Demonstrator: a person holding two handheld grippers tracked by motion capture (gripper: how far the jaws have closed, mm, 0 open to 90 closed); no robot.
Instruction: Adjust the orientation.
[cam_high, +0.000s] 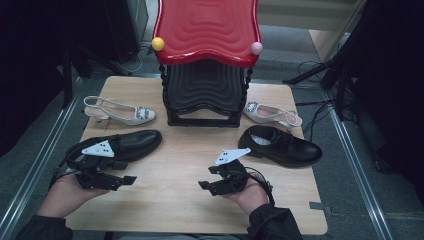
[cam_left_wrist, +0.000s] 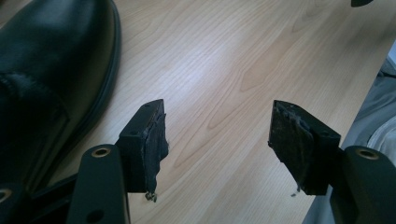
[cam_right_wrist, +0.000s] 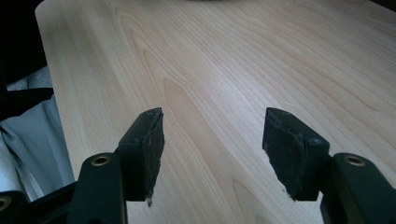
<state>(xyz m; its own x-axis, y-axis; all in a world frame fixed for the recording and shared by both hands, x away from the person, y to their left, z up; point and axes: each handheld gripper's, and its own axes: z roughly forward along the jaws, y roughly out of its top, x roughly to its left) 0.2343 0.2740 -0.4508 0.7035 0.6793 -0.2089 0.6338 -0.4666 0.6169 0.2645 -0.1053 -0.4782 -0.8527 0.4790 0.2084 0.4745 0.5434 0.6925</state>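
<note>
Two black leather shoes lie on the wooden table (cam_high: 185, 165): one at the left (cam_high: 132, 142), one at the right (cam_high: 282, 145). Behind them lie two white slingback heels, left (cam_high: 120, 112) and right (cam_high: 272, 114). My left gripper (cam_high: 127, 180) rests low at the table's front left, open and holding nothing, just in front of the left black shoe (cam_left_wrist: 42, 74). In its own view the left gripper (cam_left_wrist: 217, 135) has bare wood between its jaws. My right gripper (cam_high: 205, 185) sits at the front centre, pointing left, open over bare wood (cam_right_wrist: 210, 135).
A red and black two-tier rack (cam_high: 207, 60) stands at the back centre of the table, with a yellow knob (cam_high: 158, 43) and a pink knob (cam_high: 256, 48) on its top shelf. Metal rails and cables run along the floor on both sides.
</note>
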